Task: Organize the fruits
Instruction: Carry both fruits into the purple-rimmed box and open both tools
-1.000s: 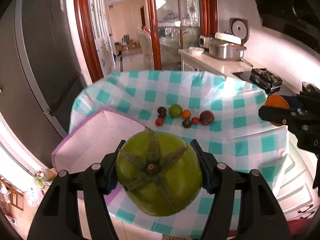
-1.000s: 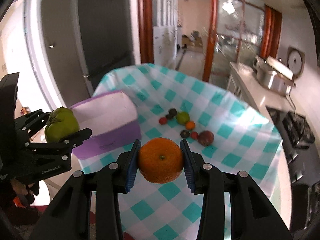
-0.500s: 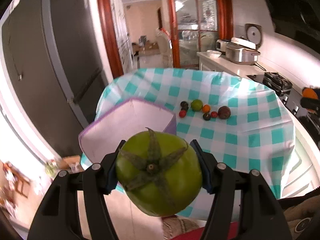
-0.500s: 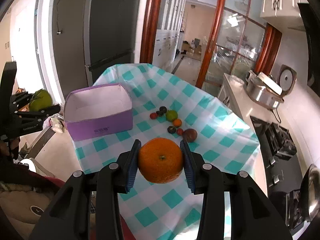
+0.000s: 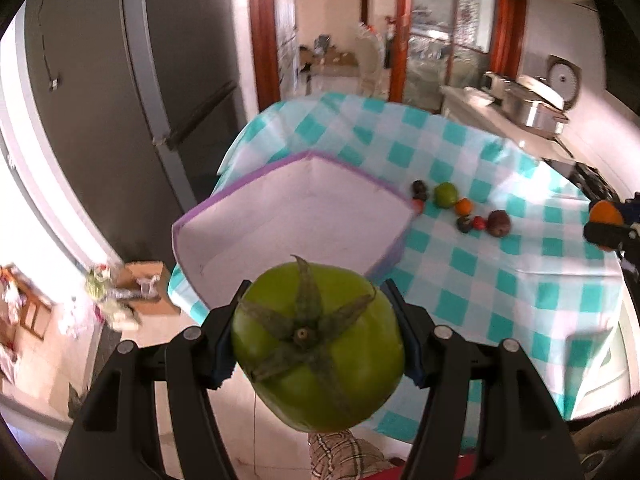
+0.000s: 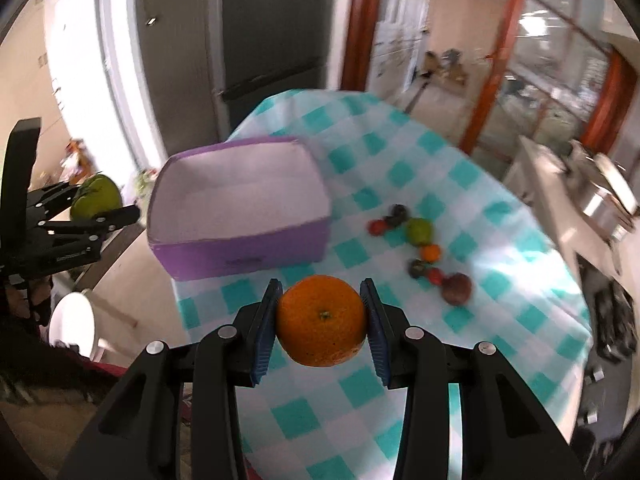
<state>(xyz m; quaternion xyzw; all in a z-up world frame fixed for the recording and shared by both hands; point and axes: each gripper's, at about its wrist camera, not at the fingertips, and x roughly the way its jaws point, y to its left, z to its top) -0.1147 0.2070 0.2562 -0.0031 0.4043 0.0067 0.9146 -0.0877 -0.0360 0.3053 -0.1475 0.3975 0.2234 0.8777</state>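
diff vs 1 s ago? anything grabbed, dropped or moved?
Both grippers pulled back from the checked-cloth table, then swung in toward the purple box. No grab or release: the left gripper stays shut on the green tomato-like fruit, the right gripper on the round orange. The box is still empty, and the small fruits lie in the same cluster.
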